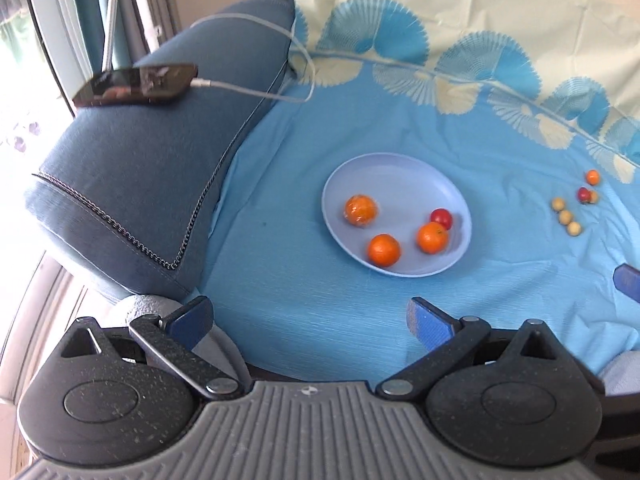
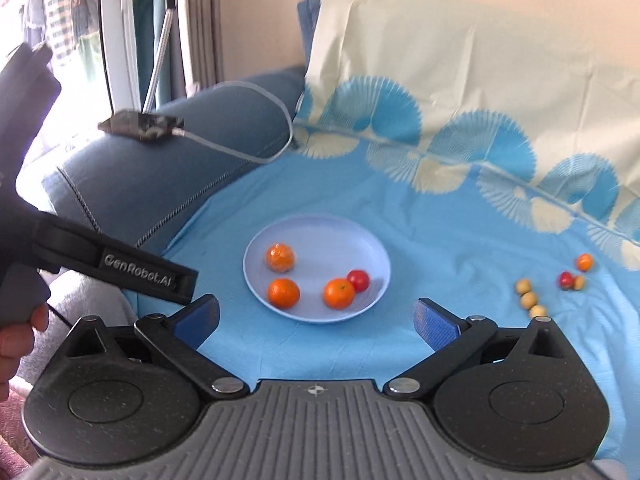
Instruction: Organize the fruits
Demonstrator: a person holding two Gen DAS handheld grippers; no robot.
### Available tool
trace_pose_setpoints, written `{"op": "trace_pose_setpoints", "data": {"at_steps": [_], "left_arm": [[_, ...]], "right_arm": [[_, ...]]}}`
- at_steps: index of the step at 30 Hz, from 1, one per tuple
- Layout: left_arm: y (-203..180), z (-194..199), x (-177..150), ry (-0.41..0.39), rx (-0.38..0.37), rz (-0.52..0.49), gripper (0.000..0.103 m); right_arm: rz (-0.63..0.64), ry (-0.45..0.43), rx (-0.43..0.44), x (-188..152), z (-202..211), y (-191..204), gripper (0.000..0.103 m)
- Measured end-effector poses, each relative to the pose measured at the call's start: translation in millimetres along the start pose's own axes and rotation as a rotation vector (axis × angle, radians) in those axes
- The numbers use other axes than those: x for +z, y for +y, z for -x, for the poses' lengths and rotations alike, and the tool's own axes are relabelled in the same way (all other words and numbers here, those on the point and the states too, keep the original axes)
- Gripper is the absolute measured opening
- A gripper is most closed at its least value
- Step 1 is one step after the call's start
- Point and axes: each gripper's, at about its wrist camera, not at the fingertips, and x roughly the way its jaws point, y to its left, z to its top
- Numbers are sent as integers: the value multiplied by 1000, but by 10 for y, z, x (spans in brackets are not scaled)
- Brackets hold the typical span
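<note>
On the blue bedsheet (image 1: pixel 320 320), the pale blue round plastic plate (image 1: pixel 400 172) is already holding three oranges and a red fruit. Both the left claw (image 1: pixel 310 316) and right claw (image 2: pixel 318 316) are gaping empty, well short of it. Next, seemingly, comes reaching right for the loose small fruits (image 1: pixel 566 216), perhaps longans.

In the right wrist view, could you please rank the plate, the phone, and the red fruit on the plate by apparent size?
1. plate
2. phone, though it lies farther off, so nearness exaggerates the gap
3. red fruit
</note>
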Motion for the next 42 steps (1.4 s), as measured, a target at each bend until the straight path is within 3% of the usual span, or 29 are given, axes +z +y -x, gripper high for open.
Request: {"op": "trace_pose_setpoints", "data": {"at_steps": [9, 16, 42], "left_arm": [[-181, 361, -126, -86, -1, -45, 103], [-238, 497, -172, -121, 4, -68, 103], [-244, 420, -174, -93, 2, -85, 103]], "right_arm": [[-12, -104, -23, -116, 493, -65, 102], [-22, -137, -38, -145, 627, -108, 102], [-28, -121, -34, -166, 619, -138, 102]]}}
